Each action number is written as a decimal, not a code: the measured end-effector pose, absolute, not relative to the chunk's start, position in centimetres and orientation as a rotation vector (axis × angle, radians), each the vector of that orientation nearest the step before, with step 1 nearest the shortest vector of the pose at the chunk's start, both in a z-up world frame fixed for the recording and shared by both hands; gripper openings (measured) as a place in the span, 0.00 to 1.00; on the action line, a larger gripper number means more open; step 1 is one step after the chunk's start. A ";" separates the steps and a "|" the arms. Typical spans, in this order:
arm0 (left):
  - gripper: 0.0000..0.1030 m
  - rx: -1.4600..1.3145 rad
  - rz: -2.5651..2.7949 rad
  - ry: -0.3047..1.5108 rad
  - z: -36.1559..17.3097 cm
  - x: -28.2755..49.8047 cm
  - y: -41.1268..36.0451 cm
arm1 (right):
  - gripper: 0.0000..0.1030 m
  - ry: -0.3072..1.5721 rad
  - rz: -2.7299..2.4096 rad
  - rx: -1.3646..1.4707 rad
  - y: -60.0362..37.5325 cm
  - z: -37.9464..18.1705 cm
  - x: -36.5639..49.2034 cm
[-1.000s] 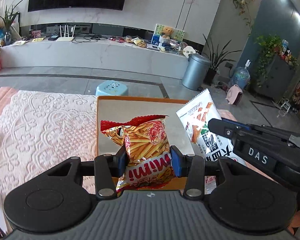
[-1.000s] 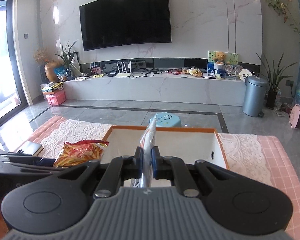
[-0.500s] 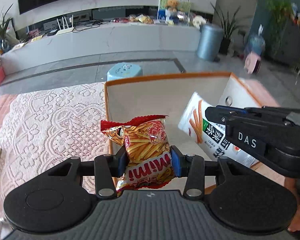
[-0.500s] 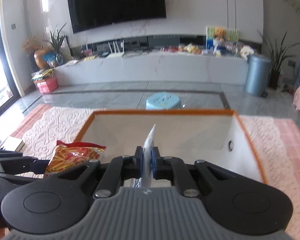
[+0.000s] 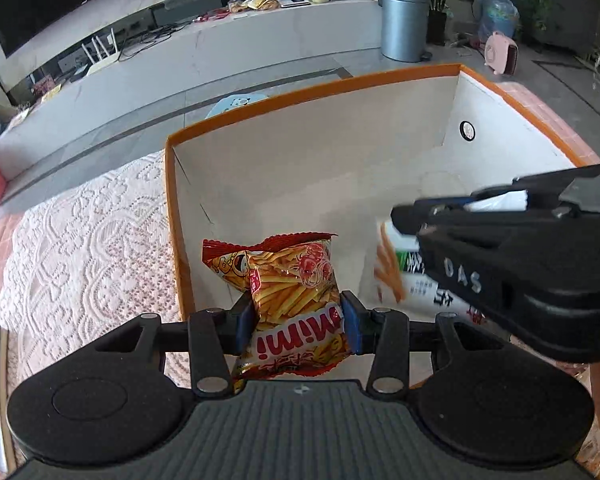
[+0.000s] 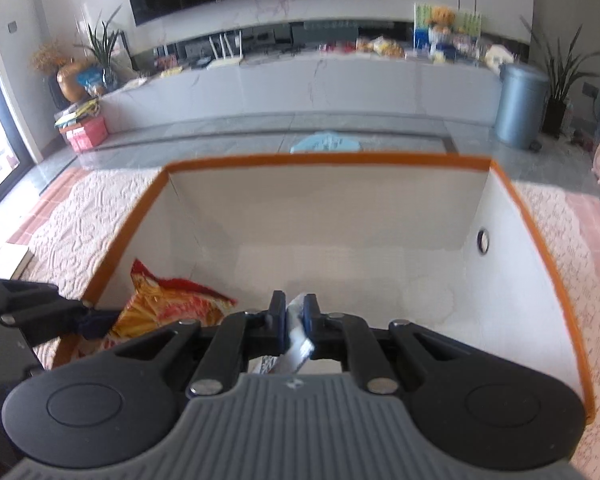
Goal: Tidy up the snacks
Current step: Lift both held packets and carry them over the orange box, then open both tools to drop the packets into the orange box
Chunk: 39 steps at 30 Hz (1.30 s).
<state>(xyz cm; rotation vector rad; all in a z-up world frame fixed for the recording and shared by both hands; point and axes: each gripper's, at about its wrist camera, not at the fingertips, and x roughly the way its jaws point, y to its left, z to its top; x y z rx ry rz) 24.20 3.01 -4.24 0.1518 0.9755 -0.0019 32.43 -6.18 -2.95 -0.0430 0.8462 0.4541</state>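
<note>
Both snack bags over the orange-rimmed box [image 5: 312,92]

Lace-covered table [image 5: 92,232], TV lounge behind. Left gripper [image 5: 298,322] jaws clamp the Mimi fries bag [image 5: 292,280] at lower centre; right gripper [image 6: 294,322] jaws pinch the white snack bag [image 5: 420,280], seen face-on only from the left.

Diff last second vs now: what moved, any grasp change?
Both grippers tipped down and came forward over the box: a second ago the bags hung at its near edge, now they hang inside, above the floor. Left gripper keeps its grip on the red bag; right gripper stays shut on the white bag. Nothing released. Box and lace cloth unmoved.
</note>
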 end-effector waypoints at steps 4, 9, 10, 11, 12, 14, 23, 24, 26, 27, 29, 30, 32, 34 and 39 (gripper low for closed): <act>0.51 0.166 0.011 0.991 -4.1 24.6 2.8 | 0.04 0.929 0.460 0.008 -6.4 -4.1 33.2; 0.55 0.176 0.025 0.987 -3.9 24.6 2.9 | 0.05 0.998 0.466 0.058 -6.5 -5.0 33.3; 0.55 0.173 0.025 0.987 -3.9 24.7 2.8 | 0.05 1.006 0.463 0.063 -6.5 -5.1 33.3; 0.56 0.174 0.026 0.986 -3.8 24.6 2.8 | 0.05 1.011 0.460 0.064 -6.5 -5.0 33.3; 0.57 0.178 0.028 0.984 -3.7 24.6 2.8 | 0.06 1.014 0.458 0.063 -6.5 -5.0 33.3; 0.63 0.196 0.037 0.973 -3.5 24.7 2.7 | 0.10 1.020 0.452 0.059 -6.5 -4.9 33.3; 0.74 0.207 0.050 0.907 -2.0 23.2 2.5 | 0.32 1.001 0.426 0.025 -7.2 -3.3 32.2; 0.74 0.205 0.052 0.897 -1.8 22.9 2.4 | 0.34 0.995 0.429 0.023 -7.4 -3.0 32.0; 0.77 0.202 0.057 0.875 -1.3 22.3 2.3 | 0.43 0.981 0.430 0.023 -7.8 -2.3 31.5; 0.77 0.201 0.059 0.865 -1.1 22.0 2.3 | 0.47 0.971 0.433 0.025 -8.2 -1.9 31.3; 0.79 0.194 0.066 0.843 -0.5 21.3 2.2 | 0.54 0.954 0.435 0.028 -8.8 -1.0 30.9; 0.79 0.186 0.070 0.831 -0.1 21.0 2.2 | 0.54 0.946 0.434 0.028 -9.1 -0.6 30.5; 0.81 0.164 0.076 0.806 0.6 20.2 2.3 | 0.60 0.928 0.433 0.023 -9.7 0.3 29.8; 0.83 0.133 0.087 0.777 1.3 19.4 2.5 | 0.67 0.910 0.429 0.019 -10.2 1.2 28.9; 0.83 0.067 0.094 0.711 2.8 16.6 2.6 | 0.74 0.820 0.431 0.020 -11.9 3.6 25.8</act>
